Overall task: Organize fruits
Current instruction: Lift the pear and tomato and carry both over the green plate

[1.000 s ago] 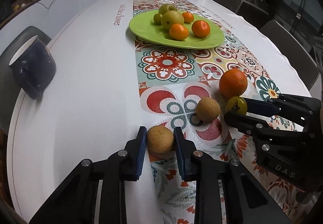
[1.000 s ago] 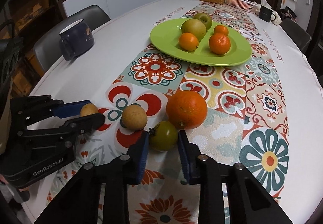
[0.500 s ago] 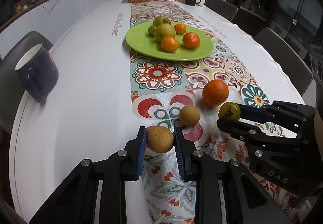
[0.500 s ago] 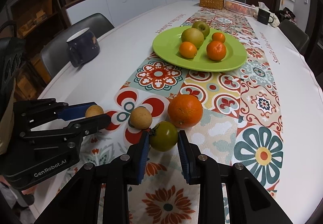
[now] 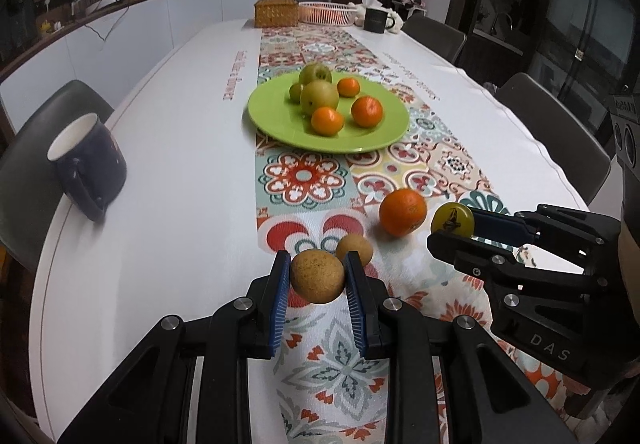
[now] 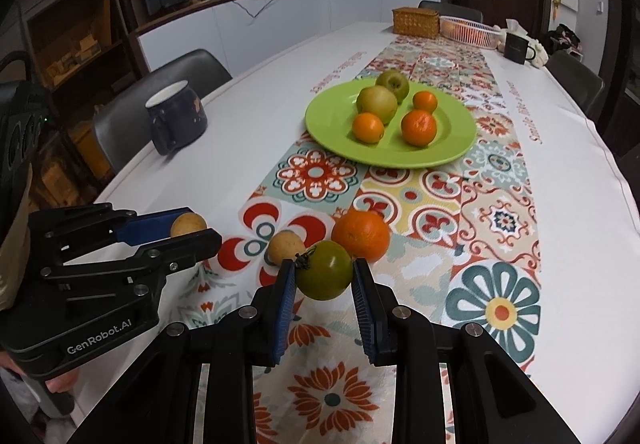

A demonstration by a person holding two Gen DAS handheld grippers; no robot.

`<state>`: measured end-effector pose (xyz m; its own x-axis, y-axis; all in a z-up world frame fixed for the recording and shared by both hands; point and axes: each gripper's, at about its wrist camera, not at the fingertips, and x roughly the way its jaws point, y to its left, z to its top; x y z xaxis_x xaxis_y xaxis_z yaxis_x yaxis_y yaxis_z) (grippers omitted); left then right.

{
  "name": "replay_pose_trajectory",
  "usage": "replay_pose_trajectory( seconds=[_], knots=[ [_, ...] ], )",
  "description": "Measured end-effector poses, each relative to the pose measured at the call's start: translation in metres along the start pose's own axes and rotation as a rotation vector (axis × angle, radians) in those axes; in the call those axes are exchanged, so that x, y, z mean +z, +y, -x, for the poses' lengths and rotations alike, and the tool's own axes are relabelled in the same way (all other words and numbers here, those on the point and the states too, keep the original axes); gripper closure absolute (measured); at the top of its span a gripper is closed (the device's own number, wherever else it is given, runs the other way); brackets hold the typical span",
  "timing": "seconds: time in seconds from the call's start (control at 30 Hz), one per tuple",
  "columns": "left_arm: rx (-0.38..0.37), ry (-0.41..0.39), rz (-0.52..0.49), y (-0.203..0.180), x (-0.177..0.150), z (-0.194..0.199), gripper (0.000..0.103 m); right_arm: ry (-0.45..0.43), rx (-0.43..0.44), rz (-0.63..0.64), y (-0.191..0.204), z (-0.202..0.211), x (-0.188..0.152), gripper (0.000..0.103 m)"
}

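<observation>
While the left gripper [image 5: 317, 281] squeezes a brown round fruit [image 5: 317, 280] at the bottom middle, the right gripper [image 6: 323, 277] squeezes a green tomato [image 6: 325, 275], maybe just off the bench [image 6: 256, 116]. An orange [image 6: 361, 235] and another brown fruit [image 6: 286, 246] sit mid-frame. Higher up, the green plate [image 6: 456, 148] holds more fruit.

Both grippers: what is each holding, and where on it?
Left gripper pinches a brown fruit across its sides; right gripper pinches a green tomato likewise.

White surface [image 5: 168, 204] with patterned runner [image 5: 308, 180], green plate [image 5: 276, 120] mid-runner, orange [image 5: 402, 212] and brown fruit [image 5: 356, 249] near, blue mug [image 5: 90, 164] left, basket [image 5: 277, 13], black mug [image 5: 374, 20] far.
</observation>
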<state>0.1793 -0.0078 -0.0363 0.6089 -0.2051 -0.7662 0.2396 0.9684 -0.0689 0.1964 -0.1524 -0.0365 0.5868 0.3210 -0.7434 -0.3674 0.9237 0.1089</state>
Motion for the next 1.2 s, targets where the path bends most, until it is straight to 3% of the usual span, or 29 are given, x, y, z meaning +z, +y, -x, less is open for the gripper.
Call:
replay_pose_trajectory(
  seconds=[0.6,1.2],
  knots=[
    [0.022,-0.102,-0.047,-0.016,0.049,0.015,0.076,-0.107,-0.027,-0.004,-0.021,0.021,0.035,0.073],
    [0.028,-0.113,-0.053,-0.009,0.102,-0.022,0.076,-0.146,-0.063,0.000,-0.052,-0.003,0.086,0.073]
  ],
)
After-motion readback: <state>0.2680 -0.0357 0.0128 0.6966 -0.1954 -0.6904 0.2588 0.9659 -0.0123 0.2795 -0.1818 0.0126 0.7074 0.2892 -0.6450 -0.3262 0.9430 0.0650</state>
